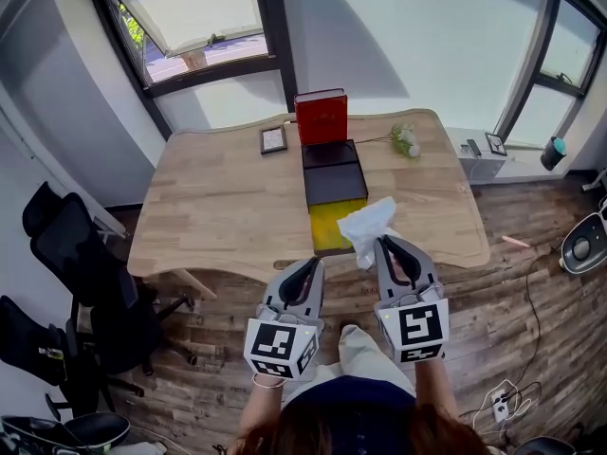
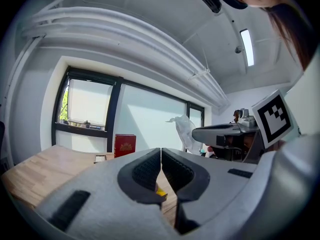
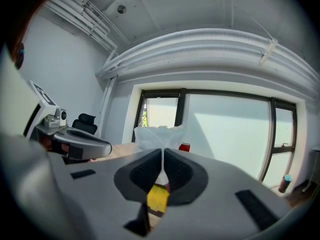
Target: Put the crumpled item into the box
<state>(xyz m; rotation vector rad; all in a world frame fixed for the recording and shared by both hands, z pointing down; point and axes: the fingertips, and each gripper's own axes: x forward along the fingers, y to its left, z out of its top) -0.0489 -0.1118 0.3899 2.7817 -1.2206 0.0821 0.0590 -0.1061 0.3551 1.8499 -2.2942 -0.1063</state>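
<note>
A crumpled white item (image 1: 368,224) hangs over the near edge of the wooden table (image 1: 218,207), pinched at its lower end by my right gripper (image 1: 387,249), which is shut on it. In the right gripper view the white item (image 3: 159,135) rises from between the closed jaws of that gripper (image 3: 163,156). The open box (image 1: 334,183) lies just left of it, with a red lid (image 1: 321,117) upright at the far end, black sections and a yellow near section (image 1: 332,224). My left gripper (image 1: 308,268) is shut and empty below the table's edge; its jaws (image 2: 161,154) touch.
A small framed picture (image 1: 273,139) lies left of the red lid and a green plant sprig (image 1: 405,140) to its right. Black office chairs (image 1: 57,245) stand left of the table. Cables and a power strip (image 1: 501,408) lie on the wooden floor at the right.
</note>
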